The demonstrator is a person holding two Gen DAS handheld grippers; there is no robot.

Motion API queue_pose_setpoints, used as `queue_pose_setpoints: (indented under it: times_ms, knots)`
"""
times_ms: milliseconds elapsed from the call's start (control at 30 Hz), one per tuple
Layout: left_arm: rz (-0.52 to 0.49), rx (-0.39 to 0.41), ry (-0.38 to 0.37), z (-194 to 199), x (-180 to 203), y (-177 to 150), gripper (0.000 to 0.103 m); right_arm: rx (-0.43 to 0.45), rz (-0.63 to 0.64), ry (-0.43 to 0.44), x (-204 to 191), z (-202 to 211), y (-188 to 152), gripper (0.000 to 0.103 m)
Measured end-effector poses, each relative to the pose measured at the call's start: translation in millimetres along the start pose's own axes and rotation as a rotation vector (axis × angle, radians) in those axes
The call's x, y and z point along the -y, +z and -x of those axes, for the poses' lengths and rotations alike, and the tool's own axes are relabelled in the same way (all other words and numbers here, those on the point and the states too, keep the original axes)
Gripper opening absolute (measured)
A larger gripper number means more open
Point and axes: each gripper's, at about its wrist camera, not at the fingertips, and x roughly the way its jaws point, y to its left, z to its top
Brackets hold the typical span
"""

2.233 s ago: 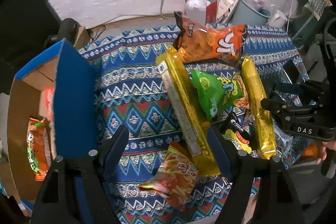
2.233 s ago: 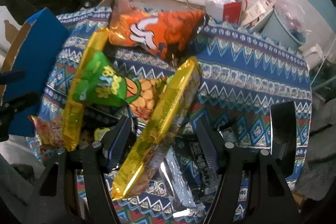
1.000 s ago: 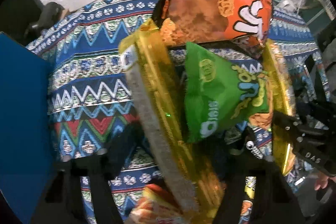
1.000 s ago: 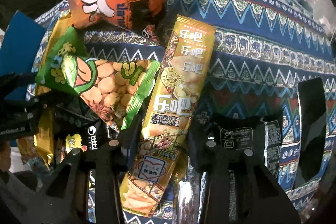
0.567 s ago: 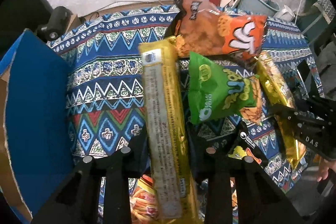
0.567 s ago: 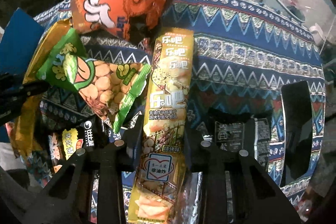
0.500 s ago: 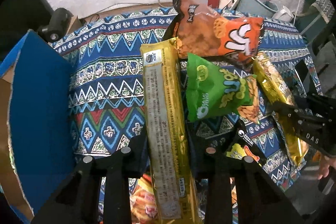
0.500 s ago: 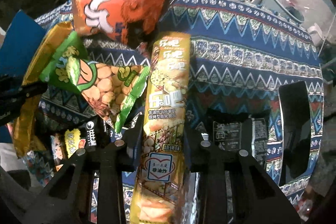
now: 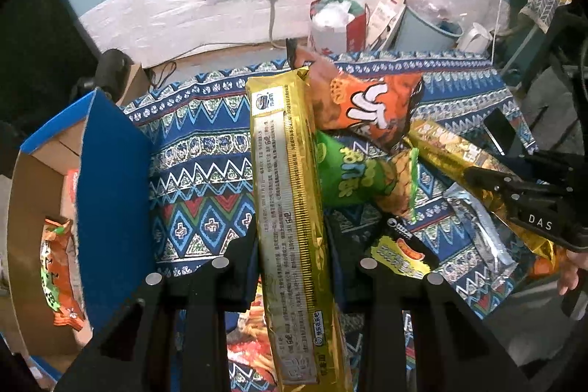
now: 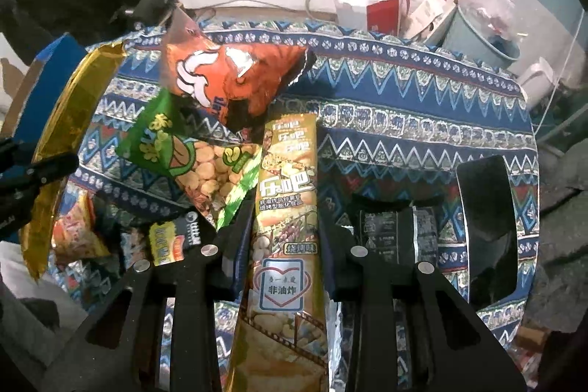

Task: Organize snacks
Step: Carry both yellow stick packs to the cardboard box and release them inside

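Note:
My left gripper [image 9: 290, 237] is shut on a long gold snack pack [image 9: 286, 193], printed back side up, lifted above the patterned cloth. My right gripper [image 10: 284, 226] is shut on a second long gold pack [image 10: 288, 193], front side up, also raised. In the left wrist view the right gripper [image 9: 514, 190] shows at the right with its gold pack [image 9: 452, 153]. A green peanut bag [image 9: 352, 175] and an orange chip bag [image 9: 371, 109] lie on the cloth between them. The green bag [image 10: 187, 153] and the orange bag [image 10: 228, 76] show in the right wrist view too.
An open cardboard box [image 9: 33, 208] with a blue flap [image 9: 110, 193] stands at the left, an orange packet [image 9: 55, 267] inside. Small packets [image 9: 400, 252], a silver pack [image 9: 477, 230] and a black phone [image 10: 485, 219] lie on the cloth. Bags and a bin [image 10: 477, 39] sit behind the table.
Both grippers closed on their gold packs and rose, lifting them off the pile. The table now looks farther away and the cardboard box has come into the left view.

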Motion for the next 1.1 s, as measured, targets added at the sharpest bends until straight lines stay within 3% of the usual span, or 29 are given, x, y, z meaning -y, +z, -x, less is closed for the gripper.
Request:
queue_pose_setpoints:
  times_ms: [567,1100]
  knots:
    - [-0.019,0.094,0.000,52.0,-2.7,-7.6,0.032,0.148,0.045,0.082,-19.6,67.8,3.5,0.030]
    - [0.011,0.154,0.050,77.9,-30.8,-14.7,0.032,0.220,0.115,0.140,-63.1,89.4,28.0,0.030]
